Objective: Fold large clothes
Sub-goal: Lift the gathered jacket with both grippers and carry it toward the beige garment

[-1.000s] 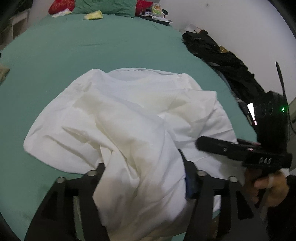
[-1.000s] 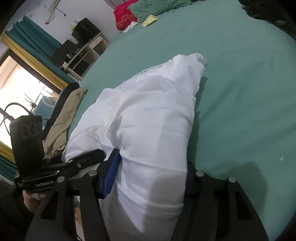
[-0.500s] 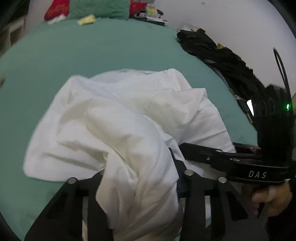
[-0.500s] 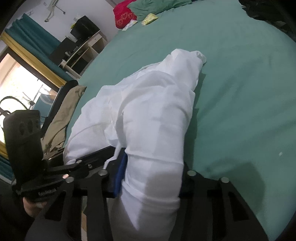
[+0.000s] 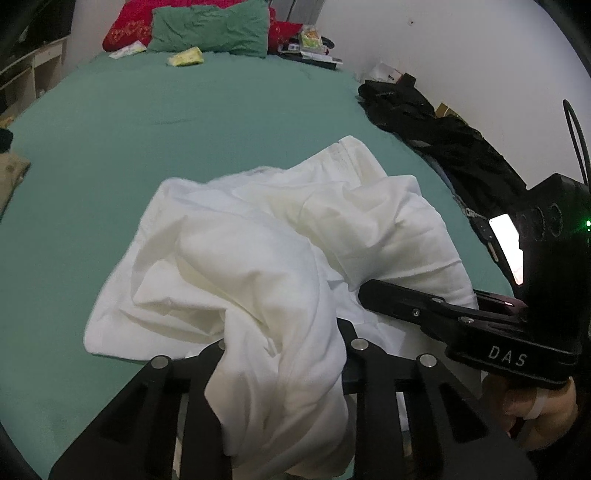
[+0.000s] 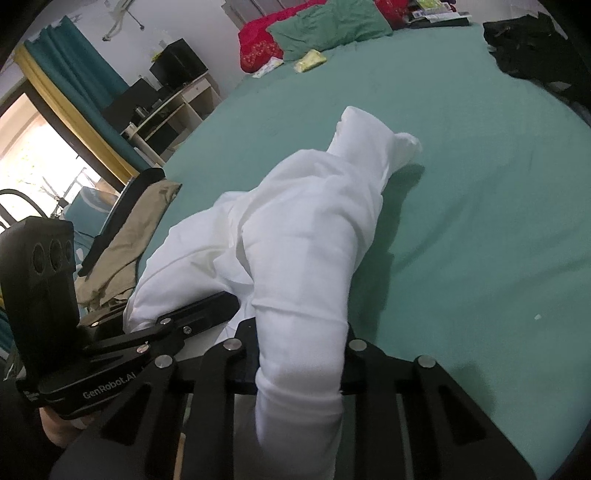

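With the crumpled white cotton garment (image 5: pixel 258 266) heaped on the green bedsheet (image 5: pixel 184 122), the left gripper (image 5: pixel 284 369) and right gripper (image 6: pixel 299 354) are each closing on a bunched edge, seemingly the pick-up step; next, lift and spread it flat.

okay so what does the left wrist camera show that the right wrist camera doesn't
Only the left wrist view shows the lit phone screen mounted on the right gripper, plus the white wall beside the bed.

Only the right wrist view shows the teal curtain, the bright window, the shelf unit and the tan garment off the bed's edge.

Both show the white garment bunched on the green bedsheet, with cloth between each camera's own closing jaws, the red and green pillows, and the black clothes pile.
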`<state>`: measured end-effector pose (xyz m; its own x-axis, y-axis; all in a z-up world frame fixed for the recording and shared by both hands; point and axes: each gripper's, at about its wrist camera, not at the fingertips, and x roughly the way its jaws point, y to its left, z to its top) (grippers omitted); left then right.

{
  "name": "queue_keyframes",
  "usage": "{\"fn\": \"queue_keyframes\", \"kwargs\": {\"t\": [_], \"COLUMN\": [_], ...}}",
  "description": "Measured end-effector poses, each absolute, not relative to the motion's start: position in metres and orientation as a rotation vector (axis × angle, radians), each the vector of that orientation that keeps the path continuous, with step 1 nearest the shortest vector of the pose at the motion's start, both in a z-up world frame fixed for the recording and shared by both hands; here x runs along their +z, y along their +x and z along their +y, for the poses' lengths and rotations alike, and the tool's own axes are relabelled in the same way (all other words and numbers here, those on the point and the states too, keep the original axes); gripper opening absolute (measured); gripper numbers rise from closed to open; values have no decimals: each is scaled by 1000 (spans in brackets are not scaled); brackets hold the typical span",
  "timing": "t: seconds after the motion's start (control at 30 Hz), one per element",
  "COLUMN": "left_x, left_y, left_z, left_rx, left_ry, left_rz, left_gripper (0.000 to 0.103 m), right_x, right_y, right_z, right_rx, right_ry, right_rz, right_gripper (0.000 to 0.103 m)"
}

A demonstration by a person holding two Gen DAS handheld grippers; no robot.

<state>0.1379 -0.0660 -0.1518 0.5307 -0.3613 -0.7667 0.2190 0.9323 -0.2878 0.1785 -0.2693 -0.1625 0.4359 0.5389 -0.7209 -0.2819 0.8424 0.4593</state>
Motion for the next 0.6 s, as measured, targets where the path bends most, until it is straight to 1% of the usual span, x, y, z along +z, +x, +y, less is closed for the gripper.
{"fn": "queue_keyframes", "kwargs": {"t": [0.6], "left_x": [-109], "left_y": [110], "left_z": [-39], "left_rx": [-339], "left_ry": [-172], "left_rz": [849], "left_gripper": [26], "right_x": [-111], "right_y": [161], "right_z": [-249], "right_rx": [526], "right_ry": [256], "right_rz": [881], "right_gripper": [21]}}
